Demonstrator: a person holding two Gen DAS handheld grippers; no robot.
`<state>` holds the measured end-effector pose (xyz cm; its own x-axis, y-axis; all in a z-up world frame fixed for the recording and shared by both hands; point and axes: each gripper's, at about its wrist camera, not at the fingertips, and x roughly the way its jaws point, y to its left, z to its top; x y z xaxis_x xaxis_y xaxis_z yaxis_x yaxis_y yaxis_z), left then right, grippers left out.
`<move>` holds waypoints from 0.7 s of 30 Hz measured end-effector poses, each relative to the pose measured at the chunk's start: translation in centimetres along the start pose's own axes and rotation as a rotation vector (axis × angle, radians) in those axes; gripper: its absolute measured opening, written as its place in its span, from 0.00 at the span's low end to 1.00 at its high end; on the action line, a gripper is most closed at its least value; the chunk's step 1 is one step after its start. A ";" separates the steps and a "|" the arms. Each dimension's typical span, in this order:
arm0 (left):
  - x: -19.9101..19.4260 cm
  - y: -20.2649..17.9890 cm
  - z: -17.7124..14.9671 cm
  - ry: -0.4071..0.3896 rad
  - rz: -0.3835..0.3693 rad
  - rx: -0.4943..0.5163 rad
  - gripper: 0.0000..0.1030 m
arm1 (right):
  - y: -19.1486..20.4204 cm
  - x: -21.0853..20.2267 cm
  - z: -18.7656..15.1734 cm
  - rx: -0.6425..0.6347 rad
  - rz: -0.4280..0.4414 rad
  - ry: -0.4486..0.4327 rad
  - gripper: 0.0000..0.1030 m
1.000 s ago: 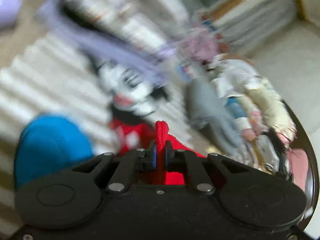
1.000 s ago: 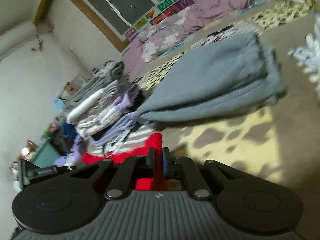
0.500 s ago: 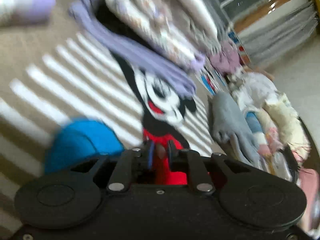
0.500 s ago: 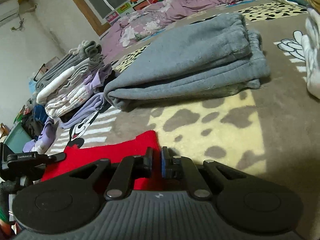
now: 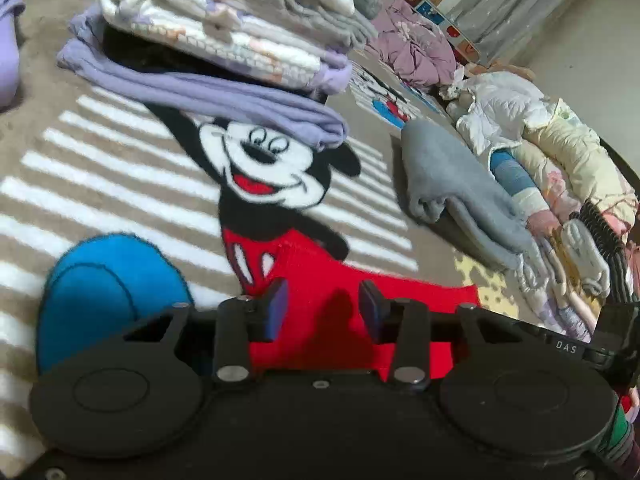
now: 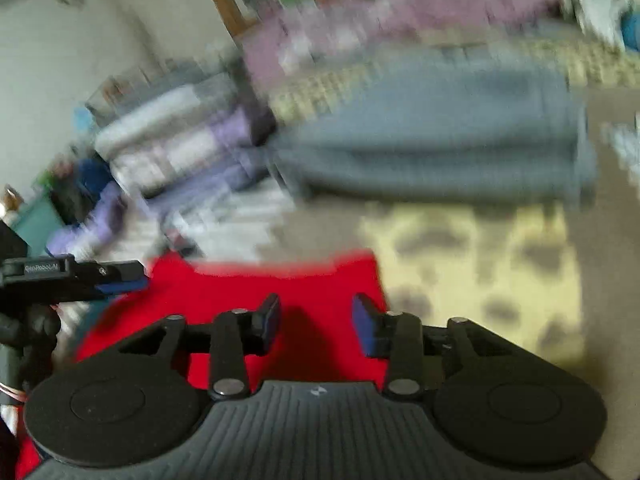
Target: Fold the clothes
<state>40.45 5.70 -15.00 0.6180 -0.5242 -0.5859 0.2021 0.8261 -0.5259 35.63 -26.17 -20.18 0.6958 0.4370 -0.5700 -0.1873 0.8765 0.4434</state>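
Note:
A red garment (image 5: 400, 300) lies flat on the patterned carpet in front of both grippers. In the left wrist view my left gripper (image 5: 323, 307) hovers just above its near part, jaws opening, with nothing pinched between the blue pads. The right wrist view is blurred; my right gripper (image 6: 316, 322) stands over the same red garment (image 6: 256, 284), jaws also opening and the cloth lying loose below them. The left gripper's fingers (image 6: 120, 280) poke in from the left edge of the right wrist view, at the garment's far-left corner.
A stack of folded clothes (image 5: 224, 32) sits beyond the cartoon mouse on the carpet (image 5: 100, 168). A folded grey garment (image 5: 460, 192) lies to the right, with a heap of unfolded clothes (image 5: 552, 152) behind it. In the right wrist view the grey garment (image 6: 440, 140) lies ahead.
Both grippers were shut on the red garment's edge and have let go; the cloth now lies flat on the carpet. Both sets of jaws have spread apart, and the left gripper has lifted a little.

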 end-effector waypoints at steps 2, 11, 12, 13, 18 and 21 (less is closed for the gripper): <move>-0.7 -1.1 0.0 -0.033 0.008 0.051 0.40 | -0.3 -0.6 0.7 0.020 -0.006 -0.002 0.30; 0.3 -10.5 -5.0 0.055 0.043 0.494 0.43 | 3.8 -3.8 0.3 -0.187 0.023 -0.010 0.36; 1.2 -11.3 -6.0 0.093 0.090 0.547 0.45 | 4.5 -3.5 -0.5 -0.239 -0.005 0.027 0.35; 2.3 -11.9 -7.2 0.114 0.154 0.609 0.46 | 5.1 -3.0 -1.4 -0.289 -0.041 0.067 0.39; 0.4 -14.6 -9.6 0.020 0.237 0.708 0.47 | 6.3 -4.2 -3.3 -0.357 -0.117 0.050 0.40; -1.4 -15.9 -12.0 -0.002 0.289 0.742 0.47 | 8.4 -6.0 -4.9 -0.418 -0.104 0.019 0.41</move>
<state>27.27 -9.16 -13.19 0.7244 -0.2685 -0.6349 0.4864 0.8518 0.1947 26.50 -20.47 -16.41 0.7138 0.3426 -0.6108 -0.3849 0.9206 0.0666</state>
